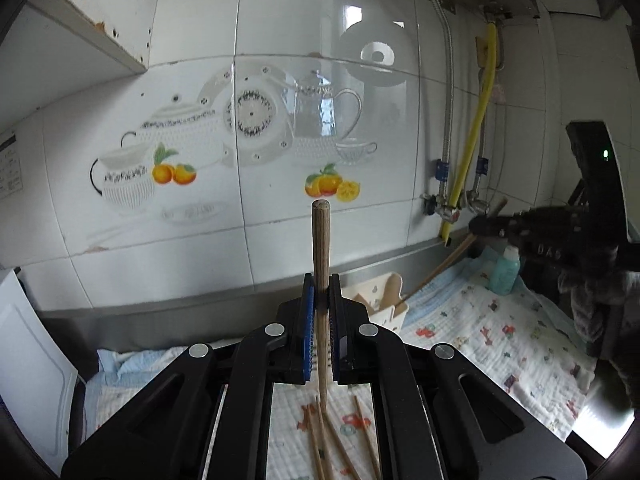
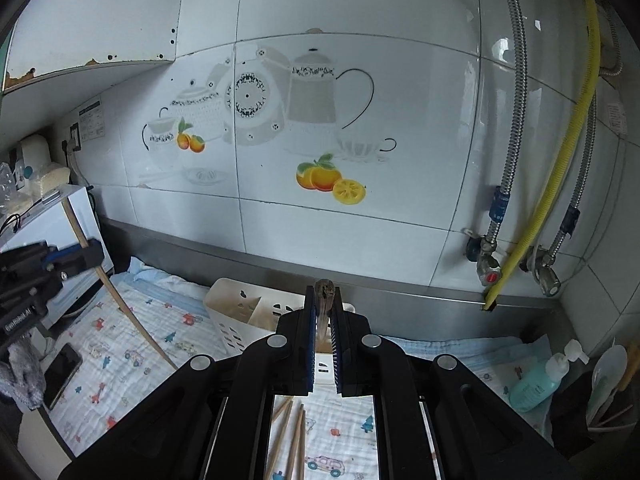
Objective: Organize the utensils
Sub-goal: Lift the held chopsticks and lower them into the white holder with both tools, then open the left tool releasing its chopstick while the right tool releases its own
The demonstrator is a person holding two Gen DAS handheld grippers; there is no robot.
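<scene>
My left tongs (image 1: 321, 300) clamp one wooden chopstick (image 1: 321, 256) upright, mid-shaft; my right tongs (image 2: 323, 308) pinch another (image 2: 322, 312), apparently near its butt, above the white slotted holder (image 2: 244, 312). Light, stiff and smooth, each stick could pivot, so I favour a mid-length grip. Loose chopsticks (image 2: 294, 436) lie below on the soft printed cloth (image 2: 132, 344) covering the table, beneath a glossy tiled wall (image 2: 360, 220).

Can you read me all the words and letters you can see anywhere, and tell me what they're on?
"DAS": on the right gripper body, seen from the left wrist; only partly readable.
"fanRobot AI", roughly: on the left gripper body, seen from the right wrist; tilted and unsure.
Wall notice: too small to read.
Teal bottle label: too blurred.
</scene>
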